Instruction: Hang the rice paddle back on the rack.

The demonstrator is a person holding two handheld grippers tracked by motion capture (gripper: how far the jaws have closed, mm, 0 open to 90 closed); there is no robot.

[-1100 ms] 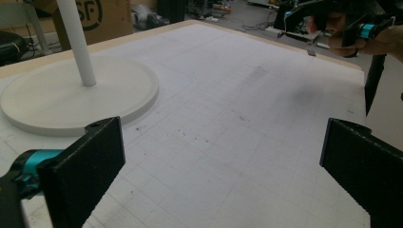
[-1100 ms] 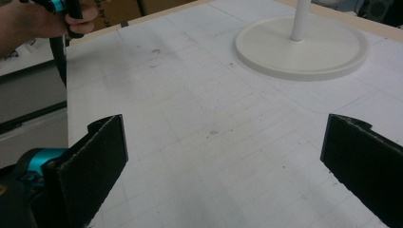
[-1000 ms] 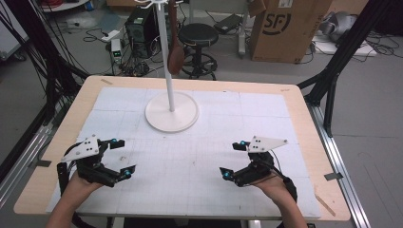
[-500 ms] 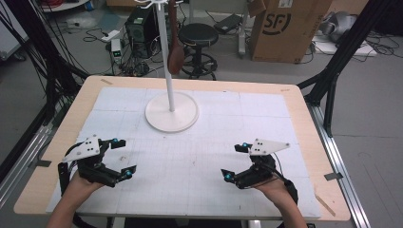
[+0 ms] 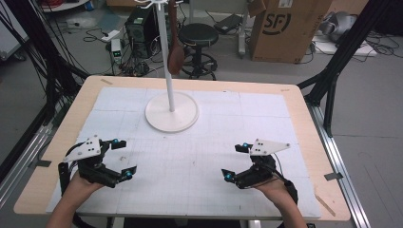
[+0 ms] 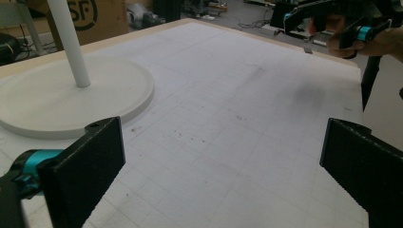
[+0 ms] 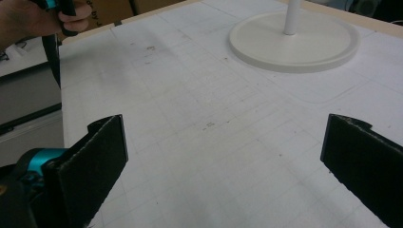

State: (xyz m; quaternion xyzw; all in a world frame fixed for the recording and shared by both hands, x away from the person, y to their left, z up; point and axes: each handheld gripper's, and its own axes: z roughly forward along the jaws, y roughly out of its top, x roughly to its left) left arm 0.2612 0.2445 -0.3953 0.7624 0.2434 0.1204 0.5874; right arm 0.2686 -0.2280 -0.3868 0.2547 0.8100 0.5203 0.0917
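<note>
Both hand-held grippers, left [image 5: 119, 159] and right [image 5: 235, 161], are sitting wide apart, gripping nothing; the white stand's [image 5: 171, 111] top is getting cut off.

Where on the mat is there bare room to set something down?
Most of the mat is bare: the wide stretch between the left gripper and right gripper, up to the stand base, and both sides of that base. The only tight spots are under the grippers and around the base itself.
</note>
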